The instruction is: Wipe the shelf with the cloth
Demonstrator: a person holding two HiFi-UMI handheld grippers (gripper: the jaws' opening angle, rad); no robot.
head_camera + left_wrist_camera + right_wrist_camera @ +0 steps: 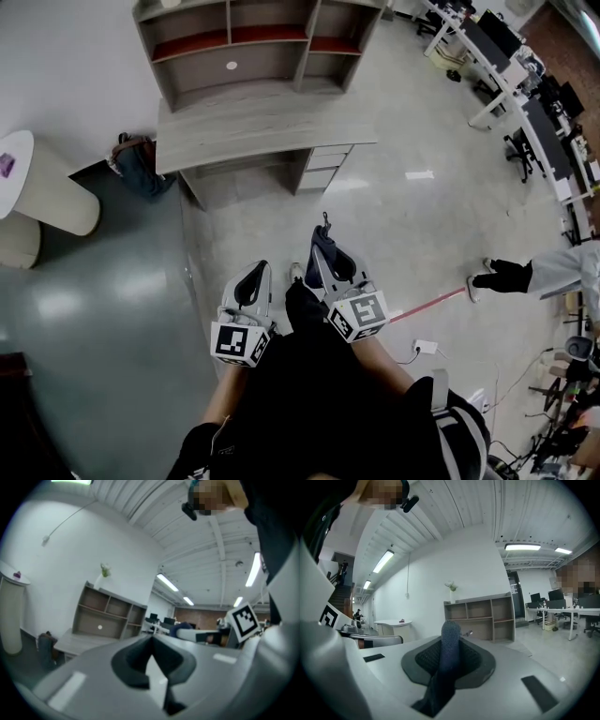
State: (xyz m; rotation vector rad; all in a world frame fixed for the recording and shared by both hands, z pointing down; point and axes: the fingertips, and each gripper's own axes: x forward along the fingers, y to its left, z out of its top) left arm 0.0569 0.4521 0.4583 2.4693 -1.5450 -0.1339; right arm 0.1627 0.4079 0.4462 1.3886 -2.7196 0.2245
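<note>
Grey office floor (pixel 394 216), well short of the shelf (pixel 253 42) on its bench (pixel 253 127). The cloth (pixel 449 648) — dark blue, bunched upright — sits clamped in the right claw (pixel 325 246). The left claw (pixel 151 641) is closed and empty — both point toward the shelf.

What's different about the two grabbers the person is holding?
The left gripper has nothing in it and its jaws are closed together; the right gripper has its jaws squeezed on a dark blue cloth. In the head view the right gripper pokes a little further forward than the left gripper. Both are grey, and both are held well short of the shelf.
</note>
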